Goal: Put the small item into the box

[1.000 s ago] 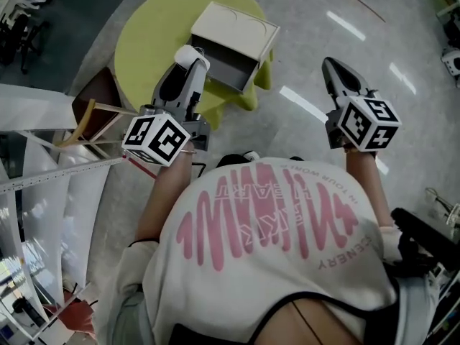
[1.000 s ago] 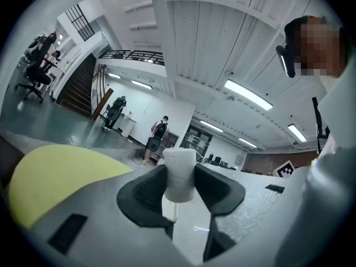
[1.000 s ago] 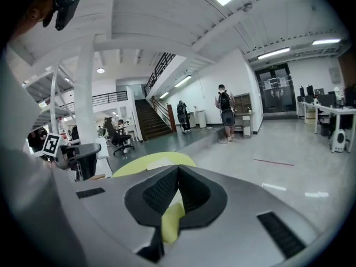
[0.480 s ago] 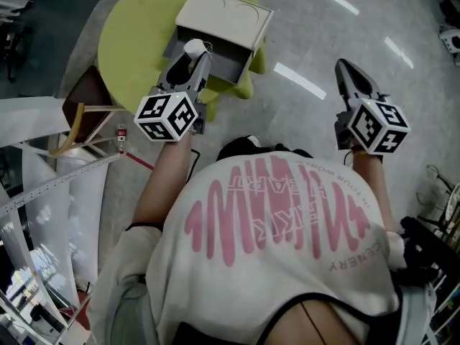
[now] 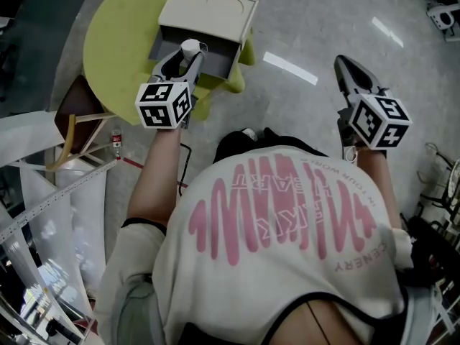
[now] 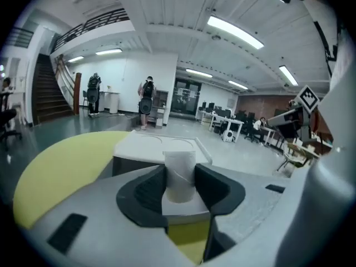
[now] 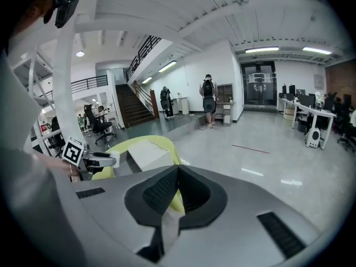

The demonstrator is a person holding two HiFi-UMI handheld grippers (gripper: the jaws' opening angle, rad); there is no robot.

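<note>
A small white cylinder [image 5: 190,47] stands between the jaws of my left gripper [image 5: 185,56], which is shut on it. In the left gripper view the cylinder [image 6: 181,168] sits upright between the dark pads [image 6: 146,191]. It hangs over the open grey drawer [image 5: 192,52] of a beige box [image 5: 208,9] on a round yellow-green table [image 5: 118,45]. The box [image 6: 158,147] lies straight ahead of the left gripper [image 6: 179,178]. My right gripper [image 5: 345,69] is held over the floor to the right, jaws shut and empty, tips touching [image 7: 176,171].
A wooden chair [image 5: 72,121] and white racks [image 5: 43,185] stand left of the table, with a small bottle [image 5: 116,139] on the floor. Polished grey floor lies to the right. Far off are standing people [image 6: 147,90], desks [image 6: 233,128] and a staircase [image 6: 50,99].
My left gripper has carried the white cylinder forward, from the table's near edge to over the box's open drawer. The right gripper stayed shut at the right.
</note>
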